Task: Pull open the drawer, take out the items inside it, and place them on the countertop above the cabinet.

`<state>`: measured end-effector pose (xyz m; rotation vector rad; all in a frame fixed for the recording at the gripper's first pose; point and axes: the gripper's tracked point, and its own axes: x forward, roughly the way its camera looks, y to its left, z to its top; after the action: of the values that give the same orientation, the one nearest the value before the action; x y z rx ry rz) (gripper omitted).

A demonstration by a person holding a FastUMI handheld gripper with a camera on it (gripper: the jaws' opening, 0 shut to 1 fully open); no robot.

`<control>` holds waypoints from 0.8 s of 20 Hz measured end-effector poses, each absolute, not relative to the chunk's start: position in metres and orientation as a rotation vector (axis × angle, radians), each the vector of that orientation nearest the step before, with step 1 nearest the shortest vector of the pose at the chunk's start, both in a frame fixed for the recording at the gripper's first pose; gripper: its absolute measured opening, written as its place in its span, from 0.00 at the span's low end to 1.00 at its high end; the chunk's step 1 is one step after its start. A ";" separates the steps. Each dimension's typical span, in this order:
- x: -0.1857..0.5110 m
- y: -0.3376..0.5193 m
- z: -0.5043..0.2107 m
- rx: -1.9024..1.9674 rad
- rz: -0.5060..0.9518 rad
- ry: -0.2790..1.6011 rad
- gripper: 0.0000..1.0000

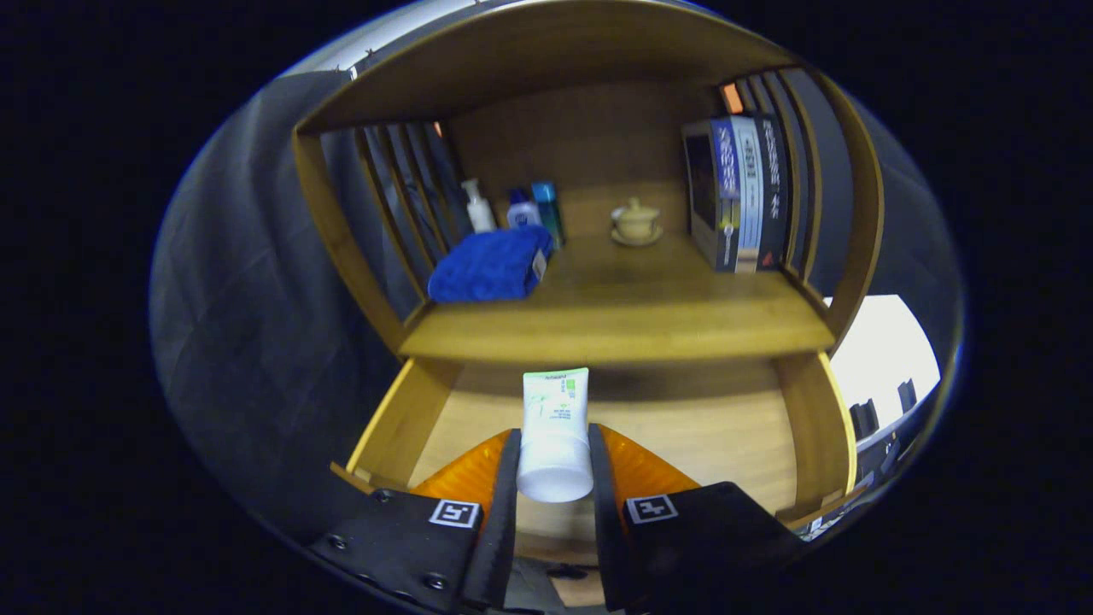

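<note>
The gripper (553, 478) fingers hid the tube's (555, 427) lower sides, and the countertop's (615, 325) front edge hid the drawer's (734, 427) back.

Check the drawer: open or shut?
Open. The drawer is pulled out below the countertop, its bare wooden floor showing beneath the gripper, whose fingers are shut on a white tube.

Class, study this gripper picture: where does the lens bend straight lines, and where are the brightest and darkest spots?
Gripper view: the cabinet posts bow outward, fisheye distortion; a bright white patch glares beyond its side; shadow lies under the countertop over the open drawer; the tube gripped between the gripper fingers looks sharp.
</note>
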<state>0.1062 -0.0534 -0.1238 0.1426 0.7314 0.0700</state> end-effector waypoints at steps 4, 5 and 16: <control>0.181 -0.083 -0.138 0.077 -0.026 0.650 0.49; 0.193 -0.087 -0.151 0.084 -0.049 0.648 0.49; 0.231 -0.080 -0.204 0.060 -0.143 0.627 0.49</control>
<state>0.2312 -0.0804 -0.2040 0.0603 0.6273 -0.1435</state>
